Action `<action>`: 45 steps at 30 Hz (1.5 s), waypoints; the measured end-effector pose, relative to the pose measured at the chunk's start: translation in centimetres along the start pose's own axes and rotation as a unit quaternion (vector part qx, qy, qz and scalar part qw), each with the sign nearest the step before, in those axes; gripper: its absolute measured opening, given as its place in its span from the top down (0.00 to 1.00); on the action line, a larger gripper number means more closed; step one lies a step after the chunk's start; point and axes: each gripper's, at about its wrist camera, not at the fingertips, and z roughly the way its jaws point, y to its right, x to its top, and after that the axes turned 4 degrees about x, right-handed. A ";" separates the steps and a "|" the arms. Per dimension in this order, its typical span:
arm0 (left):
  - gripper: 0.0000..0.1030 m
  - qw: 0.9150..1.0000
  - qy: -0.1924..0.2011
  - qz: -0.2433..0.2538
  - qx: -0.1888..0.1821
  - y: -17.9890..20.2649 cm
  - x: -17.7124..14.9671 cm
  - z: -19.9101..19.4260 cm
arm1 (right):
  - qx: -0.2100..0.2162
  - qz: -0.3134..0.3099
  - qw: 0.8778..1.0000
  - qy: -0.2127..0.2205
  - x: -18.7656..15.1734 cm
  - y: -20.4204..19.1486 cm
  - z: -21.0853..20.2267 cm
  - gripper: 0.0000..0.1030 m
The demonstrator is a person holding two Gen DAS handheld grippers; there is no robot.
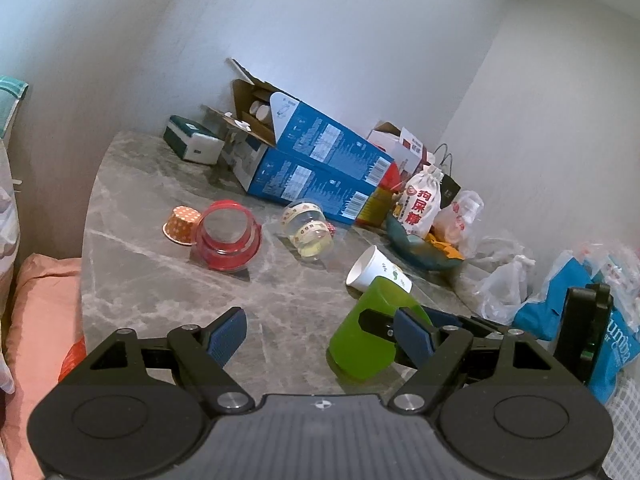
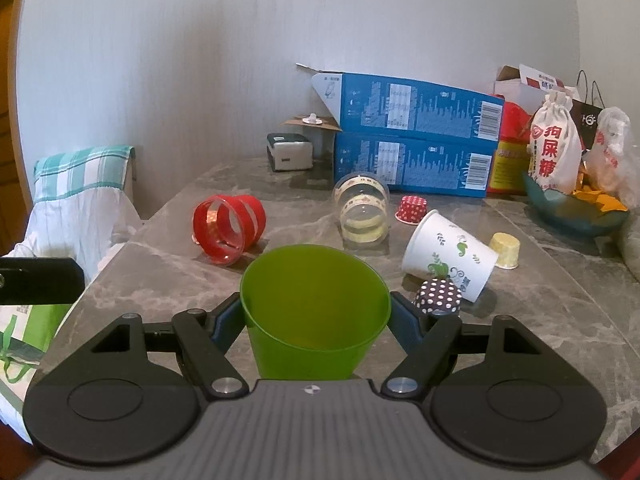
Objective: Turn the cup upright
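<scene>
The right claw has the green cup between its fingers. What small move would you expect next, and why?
Probably open the right claw and back away. The green cup appears upright, mouth up, in the right wrist view, and the left wrist view shows its base on or near the marble table, slightly tilted. If it is not fully seated, a small lowering comes first. The left claw is open and holds nothing.

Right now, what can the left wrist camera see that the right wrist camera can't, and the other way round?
Only the left wrist view shows the orange dotted cup, the pink cushion and the open, empty left tongs.

Only the right wrist view shows the yellow cup, the dark dotted cup, the checked towel and inside the green cup.

Both show the green cup held by the right tongs, the red cup, the clear cup, the paper cup and the blue boxes.
</scene>
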 end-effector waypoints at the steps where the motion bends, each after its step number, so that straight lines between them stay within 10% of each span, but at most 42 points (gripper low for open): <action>1: 0.19 1.000 -0.001 0.000 0.000 0.0 0.0 0.0 | -0.001 -0.001 1.000 0.002 0.0 -0.1 0.1 0.26; 26: 0.17 1.000 -0.013 -0.005 0.020 -0.6 -0.9 -0.4 | 0.018 0.013 1.000 -0.001 -1.2 -0.9 1.0 0.02; 33: 0.00 0.989 0.019 0.116 0.091 2.8 -0.3 -1.7 | 0.022 0.061 0.996 0.057 -1.8 0.8 -6.5 0.01; 45: 0.00 0.984 -0.028 0.162 0.076 8.3 2.1 -1.6 | -0.003 0.077 0.997 -0.012 0.8 3.0 -11.9 0.01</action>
